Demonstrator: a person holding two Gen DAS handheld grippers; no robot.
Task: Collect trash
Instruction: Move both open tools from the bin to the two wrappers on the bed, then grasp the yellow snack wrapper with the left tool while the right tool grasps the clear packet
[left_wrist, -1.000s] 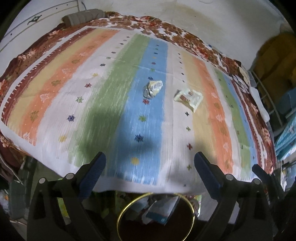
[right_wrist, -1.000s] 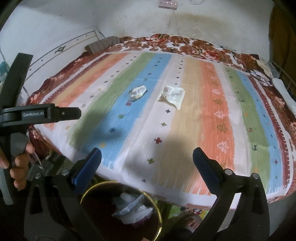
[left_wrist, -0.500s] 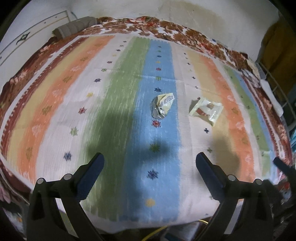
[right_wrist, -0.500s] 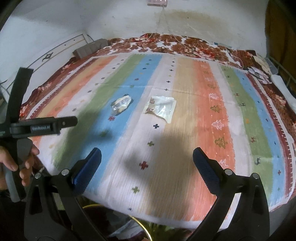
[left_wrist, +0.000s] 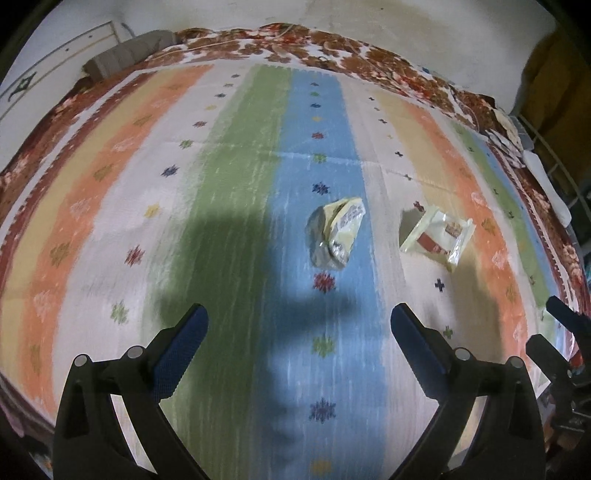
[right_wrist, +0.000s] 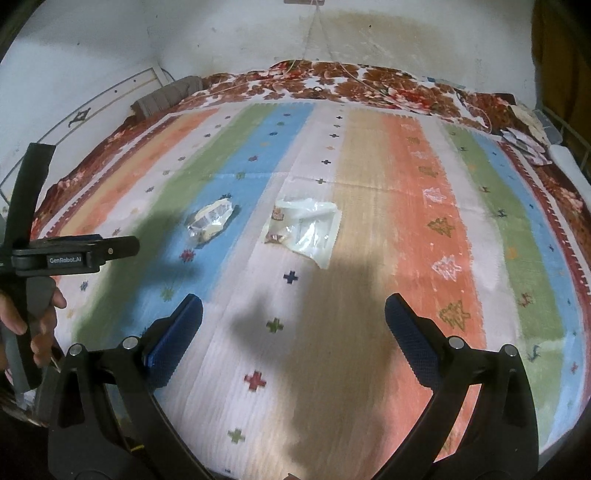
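The striped bedspread (left_wrist: 110, 206) fills my view, spread flat across the bed. My left gripper (left_wrist: 299, 325) hovers over its blue stripe, fingers spread wide and holding nothing; my right gripper (right_wrist: 293, 314) is likewise splayed and holding nothing. The flat clear wrapper (right_wrist: 306, 229) lies at twelve o'clock from my right gripper. The crumpled wrapper (left_wrist: 336, 230) lies at one o'clock from my left.

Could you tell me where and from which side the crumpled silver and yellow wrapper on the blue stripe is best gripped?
Probably the raised crumpled middle of the crumpled wrapper, from above, with the open left gripper. It is bunched up off the striped bedcover, so there is bulk to pinch across its narrower width. It lies apart from the flat clear packet, leaving room for both fingers.
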